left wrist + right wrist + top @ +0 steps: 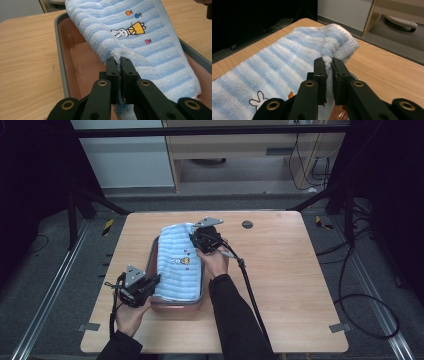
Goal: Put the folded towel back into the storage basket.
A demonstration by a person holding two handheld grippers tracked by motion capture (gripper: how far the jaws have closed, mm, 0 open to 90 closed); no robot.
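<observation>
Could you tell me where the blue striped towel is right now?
In the high view, the blue striped towel lies over the grey tray, left of table centre, pinched by both grippers.

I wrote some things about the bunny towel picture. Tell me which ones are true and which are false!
1. Both grippers pinch the striped towel. True: the left gripper and the right gripper each clamp its edge.
2. The towel lies over a tray. True.
3. The towel is red. False: it has blue and white stripes.
4. The bunny picture shows a cat. False: it is a white rabbit.
5. The table is glass. False: it is wood.
</observation>
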